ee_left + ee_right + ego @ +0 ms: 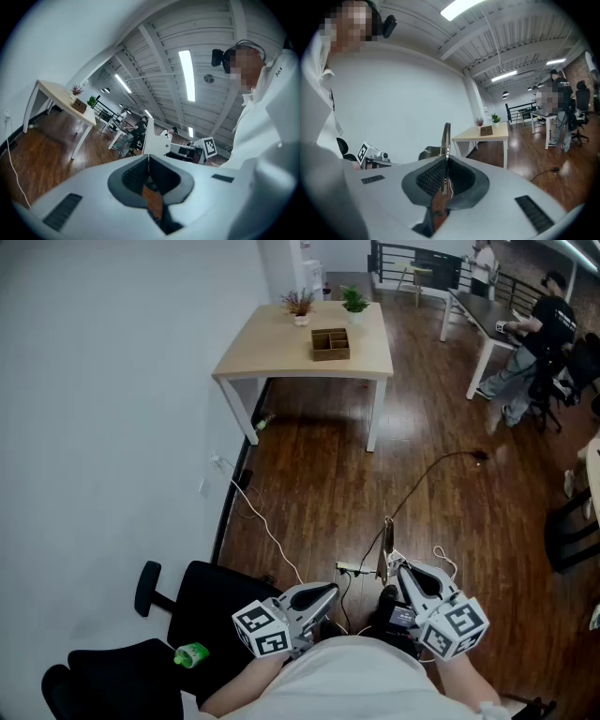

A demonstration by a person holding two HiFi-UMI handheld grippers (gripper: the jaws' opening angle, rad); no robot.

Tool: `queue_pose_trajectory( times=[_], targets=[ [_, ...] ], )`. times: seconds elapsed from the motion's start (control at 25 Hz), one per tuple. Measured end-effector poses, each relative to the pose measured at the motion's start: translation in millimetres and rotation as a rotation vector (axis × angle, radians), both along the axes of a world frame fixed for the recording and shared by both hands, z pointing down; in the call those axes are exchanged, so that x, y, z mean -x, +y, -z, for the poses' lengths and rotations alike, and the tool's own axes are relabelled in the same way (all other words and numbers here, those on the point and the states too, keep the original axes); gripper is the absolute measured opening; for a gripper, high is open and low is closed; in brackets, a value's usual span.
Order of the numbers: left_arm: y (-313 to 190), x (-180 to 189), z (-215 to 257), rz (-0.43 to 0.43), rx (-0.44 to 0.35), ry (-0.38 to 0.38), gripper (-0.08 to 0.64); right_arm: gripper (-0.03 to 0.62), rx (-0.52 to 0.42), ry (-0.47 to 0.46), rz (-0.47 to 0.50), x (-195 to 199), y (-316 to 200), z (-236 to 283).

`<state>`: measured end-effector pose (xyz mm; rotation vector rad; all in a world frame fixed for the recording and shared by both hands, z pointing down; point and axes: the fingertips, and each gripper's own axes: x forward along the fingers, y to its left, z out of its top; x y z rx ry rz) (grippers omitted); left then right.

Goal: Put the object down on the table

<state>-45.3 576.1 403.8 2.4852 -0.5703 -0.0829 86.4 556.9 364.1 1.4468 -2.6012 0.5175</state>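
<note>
Metal strip [446, 137] sat pinched upright in the right tool [446, 161], left tool [148, 159] clenched empty; it looked best carried to the surface [272, 348] at twelve o'clock, lowered flat, then released.

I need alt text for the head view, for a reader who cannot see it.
The right gripper holds a thin metal strip upright near the person's body; the left gripper beside it is shut and empty. Below is a dark wood floor, and a light table stands far ahead by a white wall.
</note>
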Motion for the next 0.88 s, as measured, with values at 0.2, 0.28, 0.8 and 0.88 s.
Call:
queue_pose_trajectory(
  times=[0.2, 0.28, 0.8, 0.88],
  targets=[
    [6, 5, -1, -0.004, 0.005, -0.003, 0.001, 0.015, -0.001, 0.005, 0.001, 7, 1, 2],
    [6, 6, -1, -0.004, 0.009, 0.003, 0.002, 0.015, 0.000, 0.012, -0.001, 7, 1, 2],
    [-27, -20, -8, -0.010, 0.048, 0.009, 0.002, 0.015, 0.020, 0.008, -0.019, -18, -32, -4],
    [-36, -26, -8, -0.004, 0.045, 0.001, 0.002, 0.015, 0.018, 0.006, -0.007, -24, -46, -4]
  ],
)
